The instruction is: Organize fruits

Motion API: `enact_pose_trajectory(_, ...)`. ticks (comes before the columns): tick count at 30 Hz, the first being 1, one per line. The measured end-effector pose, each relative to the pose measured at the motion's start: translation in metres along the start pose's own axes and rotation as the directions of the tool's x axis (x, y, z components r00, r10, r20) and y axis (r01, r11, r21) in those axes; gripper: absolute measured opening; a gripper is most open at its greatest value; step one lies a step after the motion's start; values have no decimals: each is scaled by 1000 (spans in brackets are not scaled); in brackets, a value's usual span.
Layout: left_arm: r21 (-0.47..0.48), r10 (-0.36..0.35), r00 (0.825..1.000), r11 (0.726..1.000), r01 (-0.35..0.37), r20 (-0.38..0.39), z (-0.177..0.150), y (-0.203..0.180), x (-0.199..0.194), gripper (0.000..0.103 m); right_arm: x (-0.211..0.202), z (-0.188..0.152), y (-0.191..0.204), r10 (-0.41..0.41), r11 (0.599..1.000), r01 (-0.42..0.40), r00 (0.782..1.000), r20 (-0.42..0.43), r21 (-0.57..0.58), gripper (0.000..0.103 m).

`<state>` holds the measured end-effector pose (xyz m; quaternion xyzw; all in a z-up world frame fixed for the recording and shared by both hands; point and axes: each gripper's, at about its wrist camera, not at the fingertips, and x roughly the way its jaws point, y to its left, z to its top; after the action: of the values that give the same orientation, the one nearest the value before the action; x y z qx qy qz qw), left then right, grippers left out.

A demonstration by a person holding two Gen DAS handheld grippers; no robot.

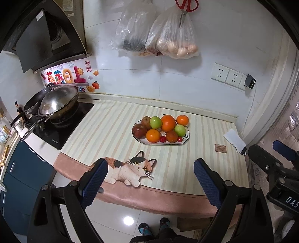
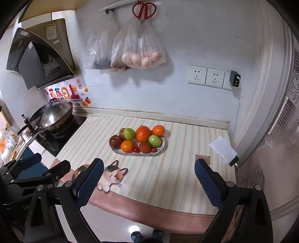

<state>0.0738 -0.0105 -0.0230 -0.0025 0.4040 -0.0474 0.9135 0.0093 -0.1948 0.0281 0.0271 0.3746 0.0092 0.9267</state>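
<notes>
Striped cream cloth with a pink hem covers the desk [image 1: 115, 127], cat picture [image 1: 130, 169] printed near its front edge, just ahead of the left claw [image 1: 151, 179] and between its fingers in that view. Left claw jaws wide apart, nothing between the blue pads, hanging above the desk front edge and floor. Right claw [image 2: 149, 179] same: jaws wide apart, empty, cat picture by its left finger. Each claw shows in the other's view, side by side, apart. Fruit plate [image 1: 185, 141] sits well ahead of both claws, mid-desk, nearer the back wall. On the plate: three oranges, biggest orange [image 1: 168, 123] at the back centre, two green apples [image 1: 155, 122], dark red apples at the left end [image 1: 139, 130], small red cherry tomatoes [image 1: 163, 139] on the front rim; fruits touch each other, piled. White paper-wrapped item [image 1: 234, 140] lies ahead-right of the left claw, near the desk's right edge. Stove with lidded wok [image 1: 58, 102] far ahead-left. On the wall beyond the plate hang plastic bags, one holding eggs [image 1: 177, 48], and red scissors [image 1: 186, 7]; sockets [image 1: 227, 73] ahead-right. Person's slippered feet [image 1: 154, 226] on the tiled floor under the claws.
</notes>
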Motion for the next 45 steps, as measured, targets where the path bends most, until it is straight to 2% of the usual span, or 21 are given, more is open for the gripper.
enact_pose_trajectory(10,-22,39,999,999,-39,8,4,-9,9,94,7,6,-16,-2,1000,2,1000,3,-4,100)
enact_pose_trajectory(13,-29,44,999,999,-44,4,9,-8,18,95,21,13,-22,-10,1000,10,1000,-1,-5,100)
enact_pose_trajectory(15,-27,54,999,998,-54,-2,13,-8,26,100,31,17,-24,-17,1000,17,1000,-4,-5,101)
enact_pose_trajectory(30,-55,129,990,990,-132,-51,43,12,93,100,138,46,-17,-48,999,47,997,-67,-13,102)
enact_pose_trajectory(36,-52,142,987,988,-146,-76,46,17,112,100,163,45,-17,-57,998,56,993,-100,-12,102)
enact_pose_trajectory(45,-50,135,986,989,-140,-102,46,17,126,100,176,39,-18,-66,998,65,990,-125,-10,102)
